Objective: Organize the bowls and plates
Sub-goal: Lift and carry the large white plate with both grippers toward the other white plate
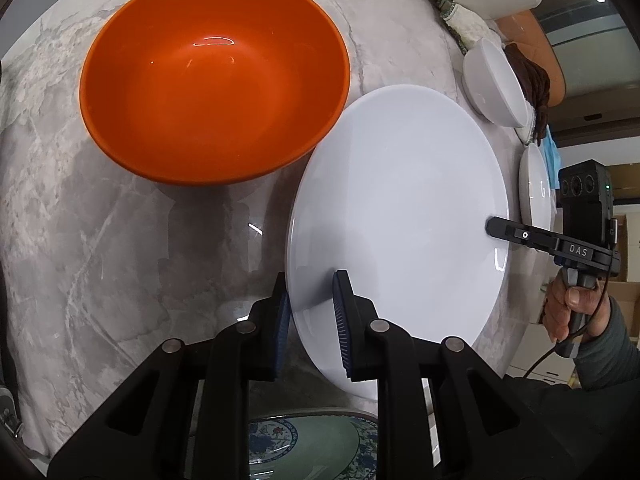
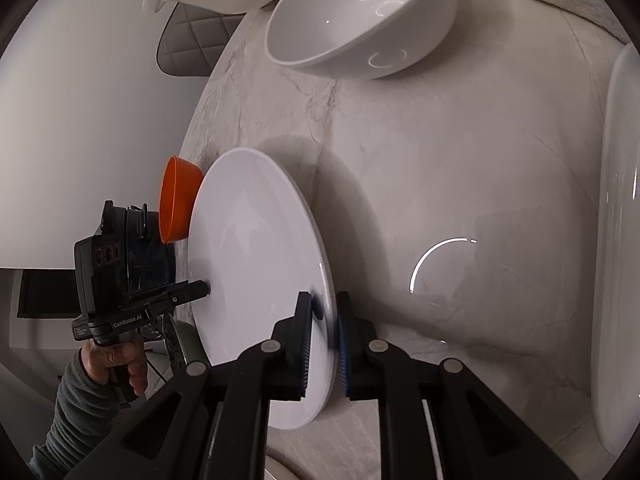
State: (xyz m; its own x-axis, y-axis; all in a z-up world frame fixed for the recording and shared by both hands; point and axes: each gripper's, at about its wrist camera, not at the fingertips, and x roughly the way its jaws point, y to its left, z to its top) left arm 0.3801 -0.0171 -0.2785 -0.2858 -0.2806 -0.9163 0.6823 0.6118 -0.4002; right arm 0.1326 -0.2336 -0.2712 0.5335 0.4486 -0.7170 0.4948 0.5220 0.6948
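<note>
We grip the white plate (image 1: pixel 400 208) with both grippers, left (image 1: pixel 312 312) and right (image 2: pixel 324 336), closed on opposite rims, so it stays balanced beside the orange bowl (image 1: pixel 212 76)

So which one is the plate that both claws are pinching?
Start at the marble table and find the big orange bowl. Right beside it is the white plate, with the left claw shut on one edge and the right claw shut on the opposite edge. Unlike the white bowl farther back, it is wide, flat and plain.
</note>
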